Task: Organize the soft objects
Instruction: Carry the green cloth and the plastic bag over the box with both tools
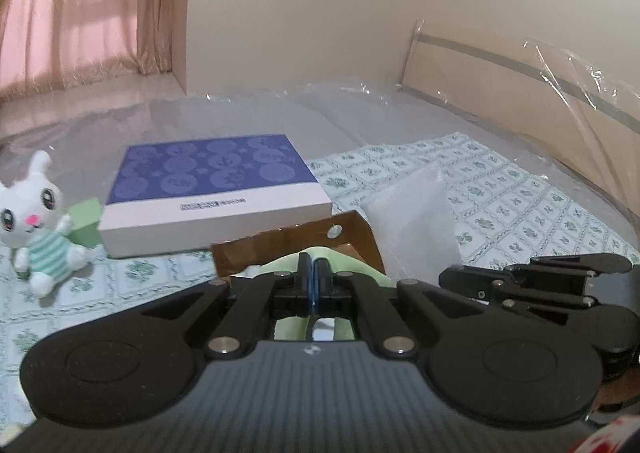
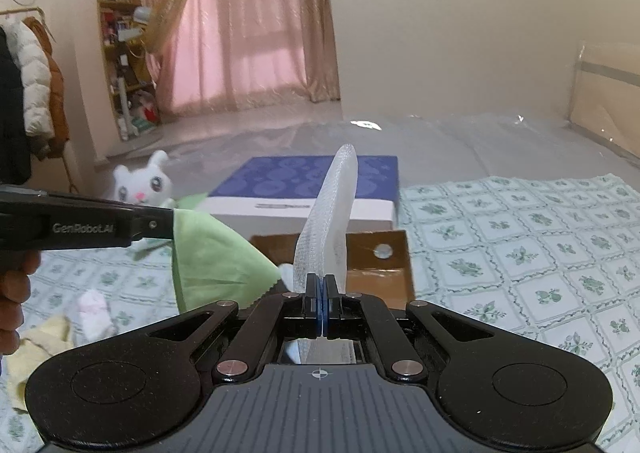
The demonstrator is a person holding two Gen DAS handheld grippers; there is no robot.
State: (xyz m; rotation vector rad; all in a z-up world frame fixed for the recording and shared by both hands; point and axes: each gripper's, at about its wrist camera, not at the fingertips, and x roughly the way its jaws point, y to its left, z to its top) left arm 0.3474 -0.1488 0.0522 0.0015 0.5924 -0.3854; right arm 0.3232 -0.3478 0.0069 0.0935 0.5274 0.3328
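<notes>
Two grippers, each clamped on something soft: my left gripper (image 1: 313, 265) pinches a green cloth (image 2: 212, 257), my right gripper (image 2: 321, 289) pinches a white mesh sheet (image 2: 332, 221) standing up from its fingers. Just ahead of both lies a brown cardboard box (image 2: 384, 265); beyond it a blue box (image 1: 212, 189), and left of that a plush rabbit (image 1: 36, 221).

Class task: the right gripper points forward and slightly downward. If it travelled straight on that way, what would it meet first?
Most likely the brown cardboard box directly ahead of the right gripper, which is shut on a white mesh piece. The blue-topped flat box lies behind it. Depth is uncertain.
</notes>
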